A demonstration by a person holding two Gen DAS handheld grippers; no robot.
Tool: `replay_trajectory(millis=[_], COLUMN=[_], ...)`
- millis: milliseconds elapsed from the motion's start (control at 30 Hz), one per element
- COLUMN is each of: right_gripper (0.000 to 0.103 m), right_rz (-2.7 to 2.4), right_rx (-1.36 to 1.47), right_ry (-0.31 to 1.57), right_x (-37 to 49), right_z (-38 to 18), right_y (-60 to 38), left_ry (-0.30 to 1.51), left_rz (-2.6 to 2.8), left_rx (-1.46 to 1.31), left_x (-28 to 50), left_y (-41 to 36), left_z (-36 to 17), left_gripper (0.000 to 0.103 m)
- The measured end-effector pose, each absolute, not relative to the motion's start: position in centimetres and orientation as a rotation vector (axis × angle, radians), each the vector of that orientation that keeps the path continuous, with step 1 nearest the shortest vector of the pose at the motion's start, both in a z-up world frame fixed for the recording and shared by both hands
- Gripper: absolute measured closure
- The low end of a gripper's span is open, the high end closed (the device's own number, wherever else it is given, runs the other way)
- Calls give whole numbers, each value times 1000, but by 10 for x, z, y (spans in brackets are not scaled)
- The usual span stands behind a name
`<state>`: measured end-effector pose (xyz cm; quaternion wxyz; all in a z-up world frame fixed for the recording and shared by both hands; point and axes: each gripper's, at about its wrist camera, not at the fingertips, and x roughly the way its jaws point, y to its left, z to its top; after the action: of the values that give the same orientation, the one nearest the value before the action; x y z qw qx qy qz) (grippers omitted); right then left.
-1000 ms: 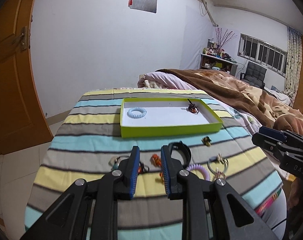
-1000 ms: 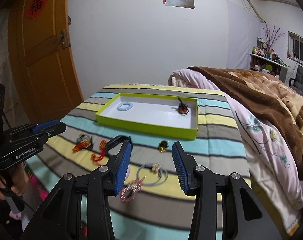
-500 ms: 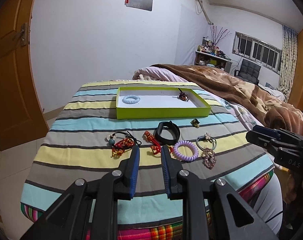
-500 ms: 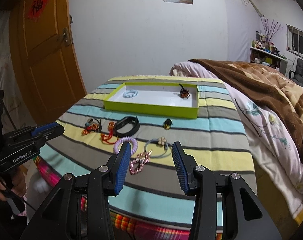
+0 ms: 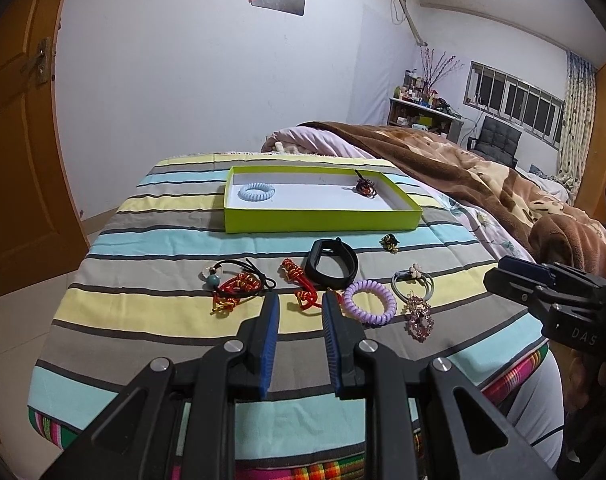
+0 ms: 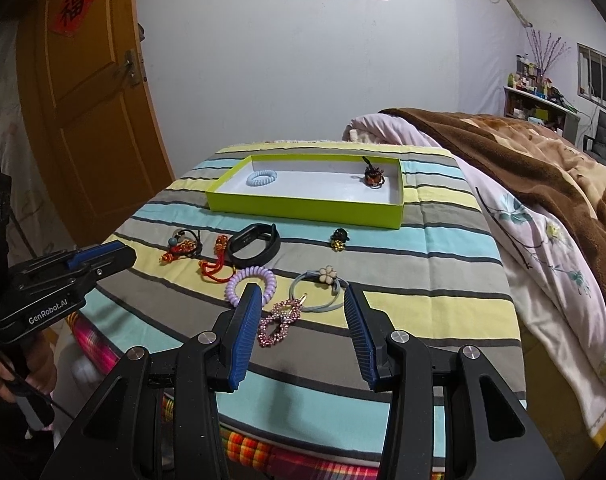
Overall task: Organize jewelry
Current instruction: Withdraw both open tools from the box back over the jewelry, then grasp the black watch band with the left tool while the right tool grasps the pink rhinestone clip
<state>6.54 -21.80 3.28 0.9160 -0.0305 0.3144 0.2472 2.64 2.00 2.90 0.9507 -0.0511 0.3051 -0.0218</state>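
Currently, both grippers hover short of the striped bench (image 6: 443, 312), holding nothing. The right gripper (image 6: 301, 330) has its fingers wide apart; the left gripper (image 5: 301, 334) has its fingers apart by a narrower gap. Nearest the right gripper lies the rhinestone hair clip (image 6: 281, 322), probably stiff, light and fragile; grip it across its narrow middle, not on the stones. Just beyond lie the purple coil tie (image 6: 251, 283) and the grey flower hair tie (image 6: 323, 287), both soft and springy; pinch one side of the loop. Farther on lie the red knotted cord (image 5: 301, 286), limp and likely to snag, the beaded black tie (image 5: 235, 282), the black wristband (image 5: 331, 265), flexible yet shape-holding, and a small dark clip (image 6: 339, 238). Farthest, the green tray (image 6: 303, 208) contains a blue coil tie (image 6: 261, 178) and a dark ornament (image 6: 373, 176).
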Motion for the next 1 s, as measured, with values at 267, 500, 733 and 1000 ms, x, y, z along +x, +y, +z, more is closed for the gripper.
replay_trajectory(millis=[267,500,733,1000], right_gripper=[59,59,59,59], right_rz=[500,488,482,496], right_rx=[-65,-70,-87,-93], right_ry=[667,697,740,774], right_x=[81,102,124,139], right_z=[25,14,-1,-11], right_y=[-217,-215,-208,-200], left_ry=[638,663,697,737], left_rz=[-61,-78,-105,-118], left_rx=[-95,-103,-108,-101], left_x=[46,68,91,120], left_y=[14,13,13,12], left_z=[24,18,10,-1], left_gripper=[80,80,80,80])
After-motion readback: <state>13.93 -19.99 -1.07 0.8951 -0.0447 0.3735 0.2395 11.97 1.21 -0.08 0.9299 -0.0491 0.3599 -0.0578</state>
